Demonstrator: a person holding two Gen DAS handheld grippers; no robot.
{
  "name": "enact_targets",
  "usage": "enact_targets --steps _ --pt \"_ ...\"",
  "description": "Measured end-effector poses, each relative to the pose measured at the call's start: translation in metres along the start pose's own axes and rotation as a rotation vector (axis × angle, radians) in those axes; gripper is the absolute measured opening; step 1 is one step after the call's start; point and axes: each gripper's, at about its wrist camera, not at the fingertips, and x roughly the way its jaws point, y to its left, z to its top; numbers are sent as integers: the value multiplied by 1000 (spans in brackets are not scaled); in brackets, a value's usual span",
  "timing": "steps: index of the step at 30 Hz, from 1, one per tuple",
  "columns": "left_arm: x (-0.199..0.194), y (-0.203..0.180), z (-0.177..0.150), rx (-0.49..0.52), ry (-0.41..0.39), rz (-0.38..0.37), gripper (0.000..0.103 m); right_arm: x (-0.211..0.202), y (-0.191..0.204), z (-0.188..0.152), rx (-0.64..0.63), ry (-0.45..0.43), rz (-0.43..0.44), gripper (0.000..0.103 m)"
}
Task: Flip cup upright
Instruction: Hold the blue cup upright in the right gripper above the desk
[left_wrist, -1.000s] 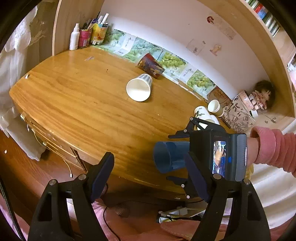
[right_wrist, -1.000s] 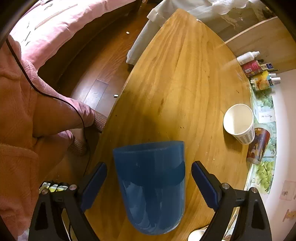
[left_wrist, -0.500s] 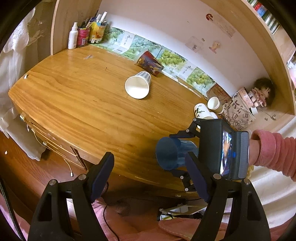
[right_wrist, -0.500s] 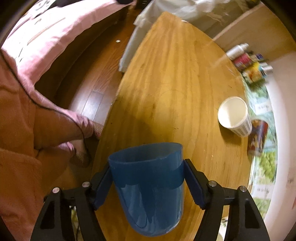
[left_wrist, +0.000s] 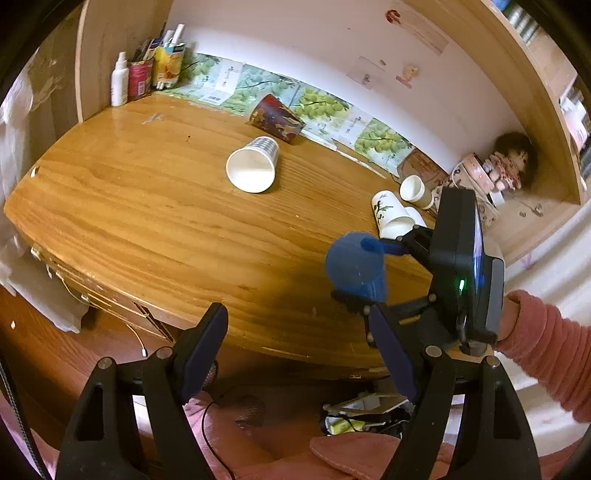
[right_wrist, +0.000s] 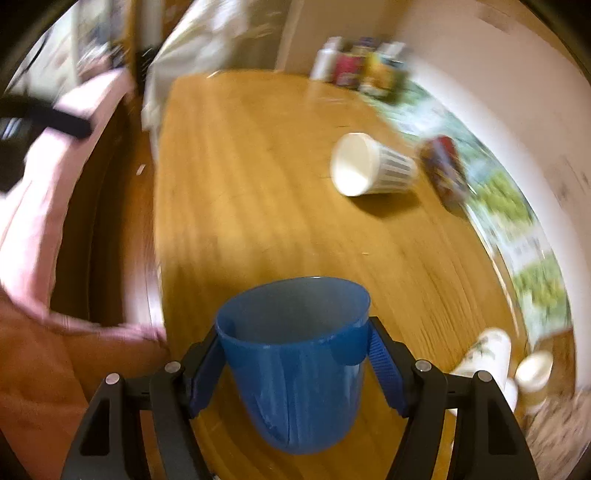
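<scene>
A blue plastic cup is clamped between the fingers of my right gripper, mouth tilted up and away, lifted over the near edge of the wooden desk. The left wrist view shows the same blue cup held by the right gripper above the desk's front right. My left gripper is open and empty, hovering off the desk's front edge.
A white paper cup lies on its side mid-desk, a dark patterned cup lies behind it. Several small paper cups lie at the right. Bottles stand in the far left corner. A doll sits far right.
My right gripper has closed on the blue cup, lifted it and turned it so the mouth points upward. The left gripper has stayed open.
</scene>
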Motion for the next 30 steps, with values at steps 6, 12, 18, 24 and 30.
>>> enact_targets --steps 6,12,18,24,30 --pt "-1 -9 2 34 20 -4 82 -12 -22 -3 242 -88 -52 72" --pt "-4 -19 1 66 22 13 82 -29 -38 -12 509 -245 -111 72" --pt "-7 -24 0 100 23 32 82 -48 -28 -25 643 -404 -176 72" --pt "-10 -23 -3 103 28 58 82 -47 -11 -38 669 -465 -237 72" --pt "-14 -26 -2 131 24 61 82 -37 -2 -47 704 -481 -248 72"
